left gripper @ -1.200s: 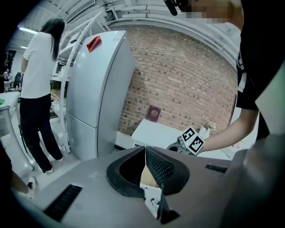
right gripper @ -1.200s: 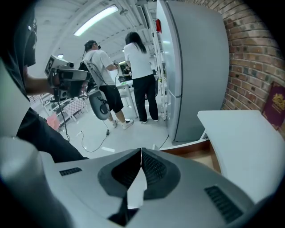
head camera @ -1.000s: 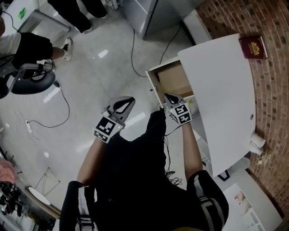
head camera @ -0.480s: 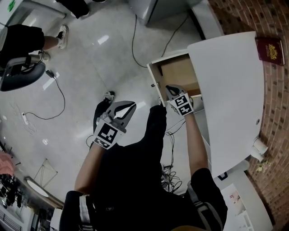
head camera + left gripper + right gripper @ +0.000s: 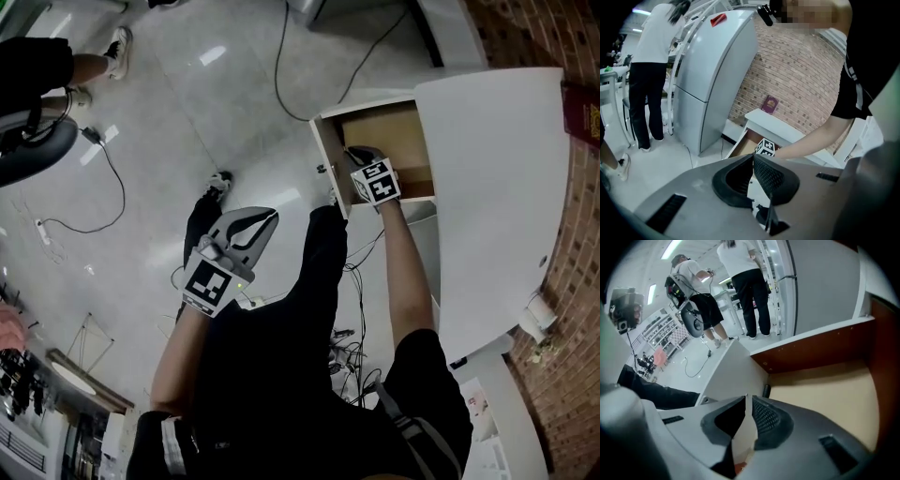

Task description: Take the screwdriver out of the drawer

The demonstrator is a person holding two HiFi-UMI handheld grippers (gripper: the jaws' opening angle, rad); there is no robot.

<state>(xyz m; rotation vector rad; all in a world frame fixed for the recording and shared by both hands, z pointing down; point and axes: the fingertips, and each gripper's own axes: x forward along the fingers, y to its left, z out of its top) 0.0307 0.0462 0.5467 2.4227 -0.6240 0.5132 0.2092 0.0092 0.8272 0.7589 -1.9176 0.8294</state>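
The drawer (image 5: 389,127) of the white table (image 5: 497,187) stands pulled out, its tan floor (image 5: 825,390) mostly bare. My right gripper (image 5: 358,157) reaches inside it near the front left corner, jaws shut (image 5: 746,397). A small dark stub (image 5: 766,390) stands just beyond the tips against the drawer wall; I cannot tell whether it is the screwdriver. A bit of orange (image 5: 738,468) shows low between the jaws. My left gripper (image 5: 251,223) hangs shut over the floor, away from the drawer, its tips (image 5: 752,157) meeting on nothing.
A dark red book (image 5: 586,117) lies on the tabletop by the brick wall. Cables (image 5: 281,66) run across the glossy floor. A grey fridge (image 5: 712,75) stands beyond the table. People stand at the far left (image 5: 117,47) and by the shelves (image 5: 745,282).
My right gripper has moved forward from the drawer's front edge to inside the drawer. The left gripper has sunk slightly toward my body, still shut.
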